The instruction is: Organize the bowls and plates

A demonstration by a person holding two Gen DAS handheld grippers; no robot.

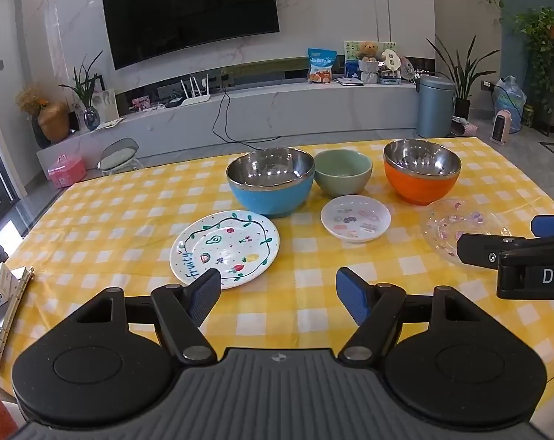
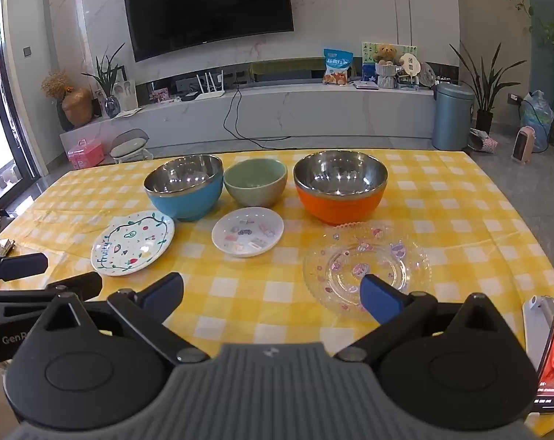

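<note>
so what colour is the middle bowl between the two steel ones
Pale green, inside and out. The middle bowl shows best in the right wrist view.

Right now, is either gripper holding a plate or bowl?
Nothing is held: the left gripper and right gripper are both open above the tablecloth.

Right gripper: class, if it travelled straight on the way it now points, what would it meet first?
Probably the yellow checked tablecloth just ahead of the open right gripper, since it tilts downward. The clear glass plate lies just right of that line, under the right finger; depth is uncertain, so it might clip that rim.
</note>
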